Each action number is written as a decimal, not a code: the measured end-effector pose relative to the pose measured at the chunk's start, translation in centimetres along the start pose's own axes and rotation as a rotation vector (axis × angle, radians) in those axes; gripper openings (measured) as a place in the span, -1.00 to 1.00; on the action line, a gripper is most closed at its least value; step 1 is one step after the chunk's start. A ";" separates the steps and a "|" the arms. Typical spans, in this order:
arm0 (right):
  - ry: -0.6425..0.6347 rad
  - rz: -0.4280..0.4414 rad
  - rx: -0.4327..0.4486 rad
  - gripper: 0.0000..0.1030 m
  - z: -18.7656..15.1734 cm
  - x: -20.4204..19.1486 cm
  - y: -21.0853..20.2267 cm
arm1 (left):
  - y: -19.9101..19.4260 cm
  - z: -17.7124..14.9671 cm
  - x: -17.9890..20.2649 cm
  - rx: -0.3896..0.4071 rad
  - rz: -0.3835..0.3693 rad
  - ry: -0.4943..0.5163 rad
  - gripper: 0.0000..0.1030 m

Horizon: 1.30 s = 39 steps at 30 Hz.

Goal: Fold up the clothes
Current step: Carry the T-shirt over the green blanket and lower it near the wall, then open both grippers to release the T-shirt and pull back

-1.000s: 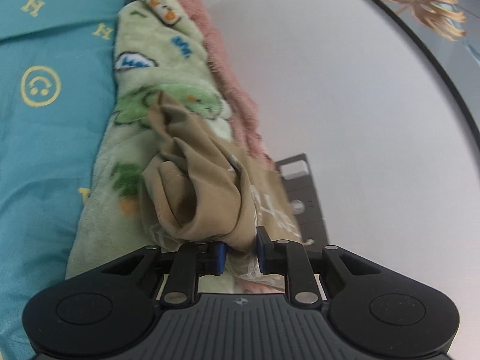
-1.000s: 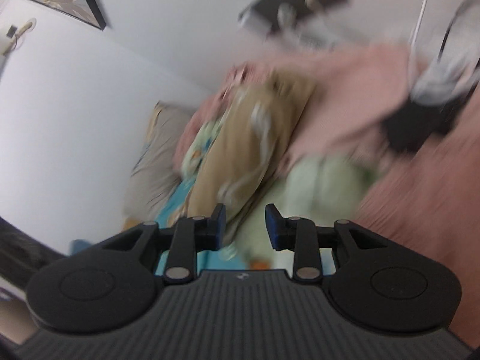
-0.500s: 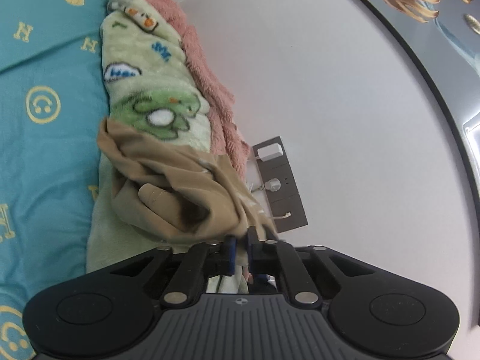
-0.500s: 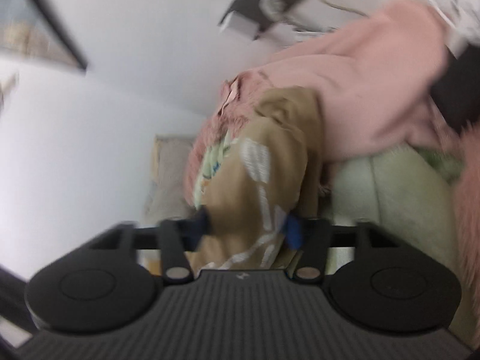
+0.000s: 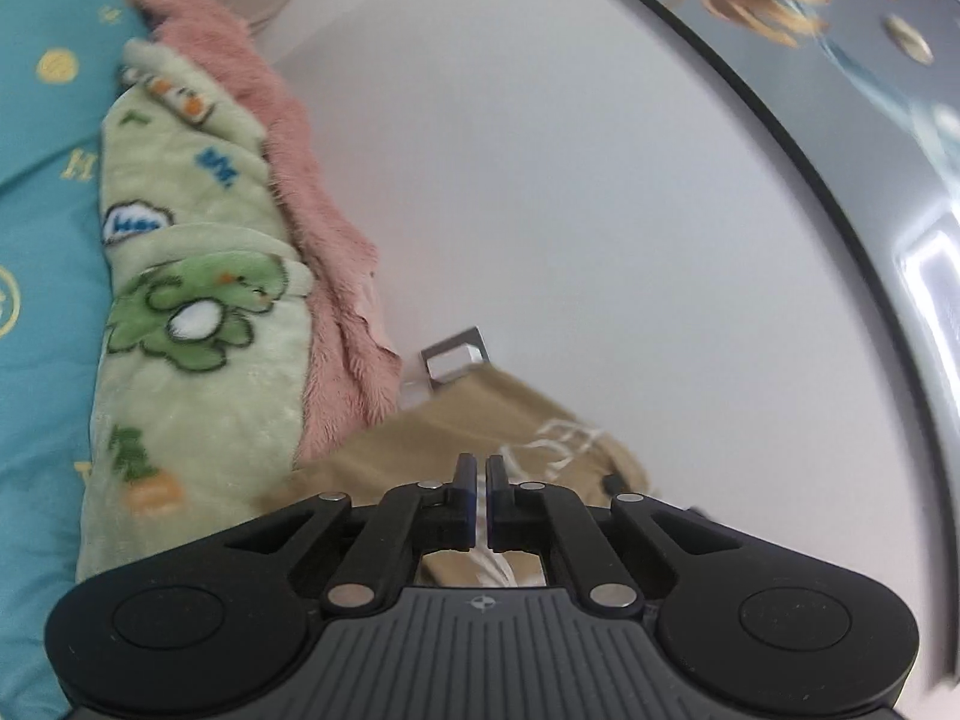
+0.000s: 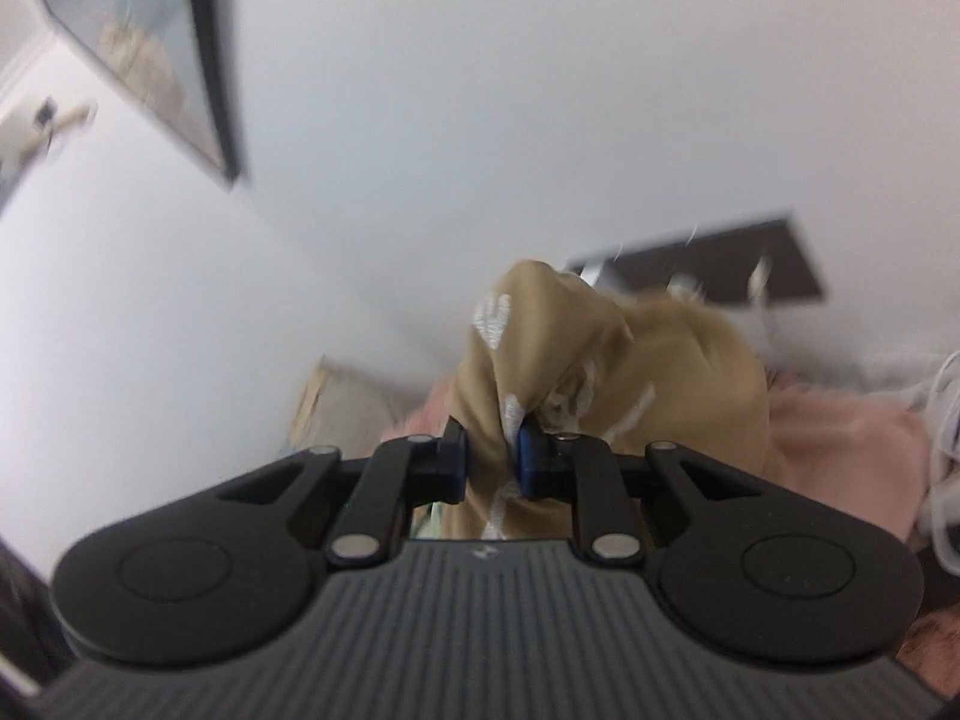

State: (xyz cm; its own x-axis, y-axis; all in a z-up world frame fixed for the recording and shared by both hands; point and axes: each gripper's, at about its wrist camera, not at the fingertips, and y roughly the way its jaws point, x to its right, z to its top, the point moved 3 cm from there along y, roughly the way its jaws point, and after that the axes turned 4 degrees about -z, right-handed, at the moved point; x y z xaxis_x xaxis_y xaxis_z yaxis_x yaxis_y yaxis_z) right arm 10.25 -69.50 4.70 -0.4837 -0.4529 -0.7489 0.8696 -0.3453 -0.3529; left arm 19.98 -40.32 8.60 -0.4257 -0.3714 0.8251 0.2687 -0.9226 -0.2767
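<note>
A tan garment with white print [image 5: 480, 426] hangs bunched between both grippers, lifted off the bed. My left gripper [image 5: 480, 480] has its jaws nearly together, pinching a thin edge of the garment that runs under the fingers. My right gripper [image 6: 493, 456] is shut on a thick fold of the same tan garment [image 6: 606, 360], which bulges up and to the right of the fingers. The rest of the garment is hidden below the gripper bodies.
A green cartoon-print fleece blanket [image 5: 192, 324] and a pink fluffy blanket [image 5: 312, 204] lie on a teal smiley-print sheet [image 5: 42, 240]. A white wall carries a framed picture [image 5: 780, 36] and a dark socket panel [image 6: 720, 264]. A pink blanket [image 6: 840, 450] lies at right.
My right gripper moved in and closed on the tan garment. My left gripper closed tighter on its edge. Both lifted the garment off the green blanket toward the wall.
</note>
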 end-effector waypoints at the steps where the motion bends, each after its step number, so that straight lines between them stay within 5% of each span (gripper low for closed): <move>1: 0.012 -0.007 -0.005 -0.63 0.5 1.2 -0.2 | 0.1 -0.8 0.5 -0.011 0.027 0.058 -0.79; 3: 0.006 -0.072 -0.024 -0.63 0.5 4.7 -0.8 | 0.3 -2.5 1.3 -0.033 0.081 0.175 -0.65; 5: 0.010 -0.150 -0.059 -0.62 0.0 8.6 -1.5 | 0.0 -4.4 1.6 -0.053 0.119 0.270 -0.21; 9: 0.048 -0.273 -0.129 -0.55 -1.7 15.5 -3.4 | -0.6 -7.5 2.5 -0.078 0.188 0.414 0.15; 11: 0.048 -0.280 -0.160 -0.48 -2.3 16.8 -4.5 | -1.1 -9.0 3.4 -0.082 0.219 0.482 0.57; 13: -0.037 -0.285 -0.167 -0.30 -2.6 15.7 -5.8 | -1.7 -10.1 4.5 -0.068 0.250 0.538 0.73; 15: -0.131 -0.280 -0.156 0.46 -2.8 14.1 -7.5 | -2.5 -10.9 5.6 -0.049 0.268 0.585 0.87; 16: -0.175 -0.266 -0.136 0.67 -3.0 12.9 -8.5 | -2.9 -11.3 6.1 -0.037 0.276 0.607 0.98; 17: -0.221 -0.249 -0.116 0.83 -3.1 11.6 -9.7 | -3.5 -11.6 6.6 -0.023 0.282 0.627 0.99; 25: -0.506 -0.135 0.035 0.87 -7.2 1.4 -20.0 | -9.5 -14.7 9.9 0.052 0.345 0.768 0.99; 39: -0.692 -0.114 0.211 0.87 -17.1 -0.6 -30.9 | -22.6 -21.0 10.3 0.232 0.379 0.826 0.99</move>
State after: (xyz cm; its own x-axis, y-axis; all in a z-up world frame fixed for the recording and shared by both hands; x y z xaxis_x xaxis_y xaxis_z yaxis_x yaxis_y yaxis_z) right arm -14.59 -44.51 6.50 -0.5827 -0.7961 -0.1634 0.8062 -0.5409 -0.2398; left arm -8.57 -25.49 13.00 -0.7291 -0.6815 0.0638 0.6431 -0.7139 -0.2770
